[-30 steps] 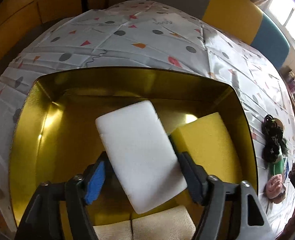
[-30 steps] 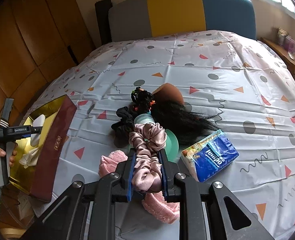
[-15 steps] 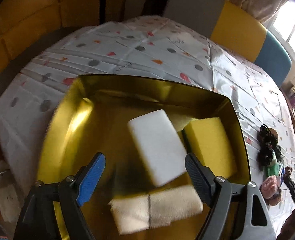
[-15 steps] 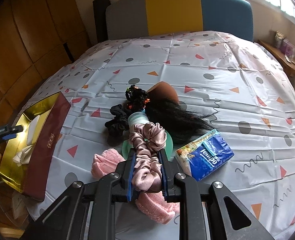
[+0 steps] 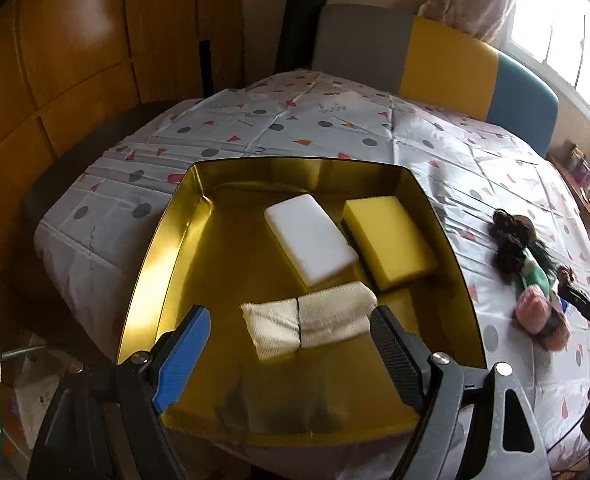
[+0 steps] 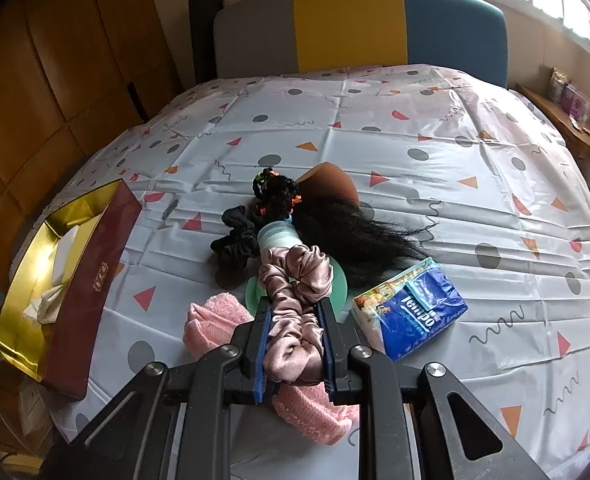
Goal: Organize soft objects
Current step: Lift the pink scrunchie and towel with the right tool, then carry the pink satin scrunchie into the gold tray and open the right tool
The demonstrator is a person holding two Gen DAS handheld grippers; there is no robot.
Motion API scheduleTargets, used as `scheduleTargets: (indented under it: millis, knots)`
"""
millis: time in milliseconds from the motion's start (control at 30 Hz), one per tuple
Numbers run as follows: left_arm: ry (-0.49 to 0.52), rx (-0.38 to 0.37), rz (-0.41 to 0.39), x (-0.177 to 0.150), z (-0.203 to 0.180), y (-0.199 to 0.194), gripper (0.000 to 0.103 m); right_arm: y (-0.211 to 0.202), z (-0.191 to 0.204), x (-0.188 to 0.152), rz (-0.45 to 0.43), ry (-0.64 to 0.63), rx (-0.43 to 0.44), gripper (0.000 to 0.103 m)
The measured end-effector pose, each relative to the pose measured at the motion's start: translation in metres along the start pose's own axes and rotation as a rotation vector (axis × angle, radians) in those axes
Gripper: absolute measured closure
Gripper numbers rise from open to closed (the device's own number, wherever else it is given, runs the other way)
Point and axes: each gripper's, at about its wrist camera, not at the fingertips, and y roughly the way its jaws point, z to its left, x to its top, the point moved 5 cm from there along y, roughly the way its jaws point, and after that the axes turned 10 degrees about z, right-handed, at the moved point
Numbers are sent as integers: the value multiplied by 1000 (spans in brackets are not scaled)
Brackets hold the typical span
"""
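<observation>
The left gripper (image 5: 289,342) hangs above the gold tray (image 5: 167,240) with its jaws released and nothing between them; they have just been opening. Below lie a folded cloth (image 5: 309,320), a white sponge (image 5: 309,238) and a yellow sponge (image 5: 389,236), the two sponges side by side, just touching.

The right gripper (image 6: 293,334) is clenched on a pink scrunchie (image 6: 295,304) over the pile on the sheet (image 6: 375,128): a black scrunchie (image 6: 235,244), a pink cloth (image 6: 211,324), a green stand (image 6: 337,280), a wig (image 6: 359,232) and a tissue pack (image 6: 411,308).

The satin scrunchie looks slippery and bunches loosely above the pads, so it could slide out on the way to the tray. Part of it seems draped on the stand, which may tip or drag along if lifted. The tray sits at the bed's edge; a push could shift it off.

The pack reads "Tempo". A small gold emblem on the tray's red side is illegible.
</observation>
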Motion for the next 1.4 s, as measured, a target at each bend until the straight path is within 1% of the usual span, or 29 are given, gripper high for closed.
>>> scheduleTargets:
  millis: [200,300,533,667,800,900,1000,1133,1233,1333,1400]
  knots:
    - [35,1,-14,-15,-4,-7,19,5,6,-5,22,-11,-16,82]
    - [27,-18,-11,-18,-3,-8,19,7,7,-8,35,-12,-27,82]
    - [24,-31,2,-26,-1,-6,19,4,9,-12,40,5,-27,82]
    - [25,-41,4,-27,-1,-6,19,-7,16,-11,13,10,-13,82]
    - [17,-45,7,-28,0,-6,19,-19,34,-10,-12,-8,18,82]
    - [12,-50,5,-28,2,-7,19,-27,57,-11,-22,-41,49,82]
    - [4,-54,10,-28,5,-5,19,-33,85,-11,-25,-77,100,82]
    - [-18,-59,8,-29,13,-5,19,-39,135,-11,-30,-147,171,82]
    - [-43,-56,2,-28,22,-7,19,-40,179,-10,-24,-205,232,82]
    - [-62,-44,-6,-27,31,-9,19,-36,215,-13,-11,-250,267,82]
    - [-74,-39,-5,-28,38,-9,19,-28,239,-15,3,-284,273,82]
